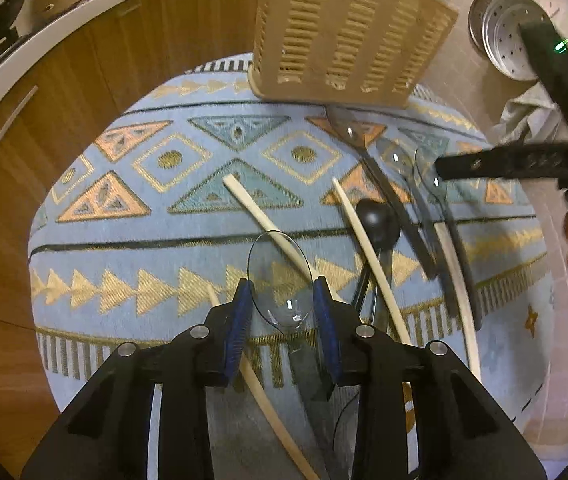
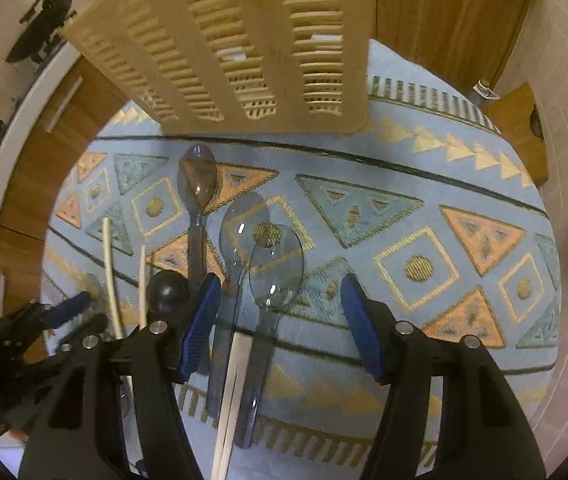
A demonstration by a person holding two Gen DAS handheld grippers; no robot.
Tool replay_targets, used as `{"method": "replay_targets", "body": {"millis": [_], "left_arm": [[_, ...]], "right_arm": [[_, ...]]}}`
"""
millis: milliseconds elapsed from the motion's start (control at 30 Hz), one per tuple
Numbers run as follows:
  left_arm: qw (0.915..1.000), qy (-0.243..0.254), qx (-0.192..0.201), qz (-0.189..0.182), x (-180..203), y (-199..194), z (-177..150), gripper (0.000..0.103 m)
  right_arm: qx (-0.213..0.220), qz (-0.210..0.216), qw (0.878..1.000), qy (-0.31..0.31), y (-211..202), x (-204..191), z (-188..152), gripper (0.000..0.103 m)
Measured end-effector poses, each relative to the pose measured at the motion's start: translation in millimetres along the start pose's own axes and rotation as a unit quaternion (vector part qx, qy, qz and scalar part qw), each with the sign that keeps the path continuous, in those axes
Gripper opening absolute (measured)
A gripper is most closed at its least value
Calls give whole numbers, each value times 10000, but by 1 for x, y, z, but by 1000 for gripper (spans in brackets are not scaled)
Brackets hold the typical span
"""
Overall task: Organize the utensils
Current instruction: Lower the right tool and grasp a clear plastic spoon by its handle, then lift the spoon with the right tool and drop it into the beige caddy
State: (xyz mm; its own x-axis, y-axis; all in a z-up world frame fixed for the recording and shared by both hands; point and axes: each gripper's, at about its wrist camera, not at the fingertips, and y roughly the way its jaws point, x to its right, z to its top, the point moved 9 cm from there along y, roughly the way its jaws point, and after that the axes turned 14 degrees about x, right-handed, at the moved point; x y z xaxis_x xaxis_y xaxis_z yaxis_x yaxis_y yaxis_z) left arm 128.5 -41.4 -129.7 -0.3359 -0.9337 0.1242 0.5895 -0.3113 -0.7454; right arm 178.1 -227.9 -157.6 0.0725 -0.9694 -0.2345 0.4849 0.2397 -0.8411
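Left tongs [image 1: 283, 306] pinch a clear spoon [image 1: 280, 270] by the bowl above the rug [image 1: 124, 216]; smooth plastic may slip or swing. Right tongs [image 2: 280, 312] gape, empty, over two clear spoons [image 2: 262, 256] beside the holder [image 2: 244, 52]: closing risks grabbing both plus a chopstick [image 2: 230, 392].

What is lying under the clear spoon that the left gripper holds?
Under the clear spoon, between the left gripper fingers, a pale chopstick crosses diagonally on the patterned mat. Its middle shows through the bowl; the gripper body hides part of its lower length.
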Motion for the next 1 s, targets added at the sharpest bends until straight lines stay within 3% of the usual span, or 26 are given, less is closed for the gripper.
{"method": "replay_targets", "body": {"millis": [100,500,667,833,1000], "left_arm": [[9999,-26,119,-9,-1,-4,7,30],[9990,-29,441,-48,1,-13,23,30],[9972,-93,731,-92,2,-20,33,30],[9891,-59,1463,-139,8,-48,58,29],[9697,10,2434,-190,19,-96,113,29]], "right_arm": [[-139,-103,9998,-92,10,-4,0,37],[-277,-730,9948,-653,27,-20,-3,34],[-258,-706,9945,-731,25,-31,-5,30],[434,-413,9945,-863,-18,-41,-2,30],[1738,-28,9799,-975,-103,-54,28,30]]}}
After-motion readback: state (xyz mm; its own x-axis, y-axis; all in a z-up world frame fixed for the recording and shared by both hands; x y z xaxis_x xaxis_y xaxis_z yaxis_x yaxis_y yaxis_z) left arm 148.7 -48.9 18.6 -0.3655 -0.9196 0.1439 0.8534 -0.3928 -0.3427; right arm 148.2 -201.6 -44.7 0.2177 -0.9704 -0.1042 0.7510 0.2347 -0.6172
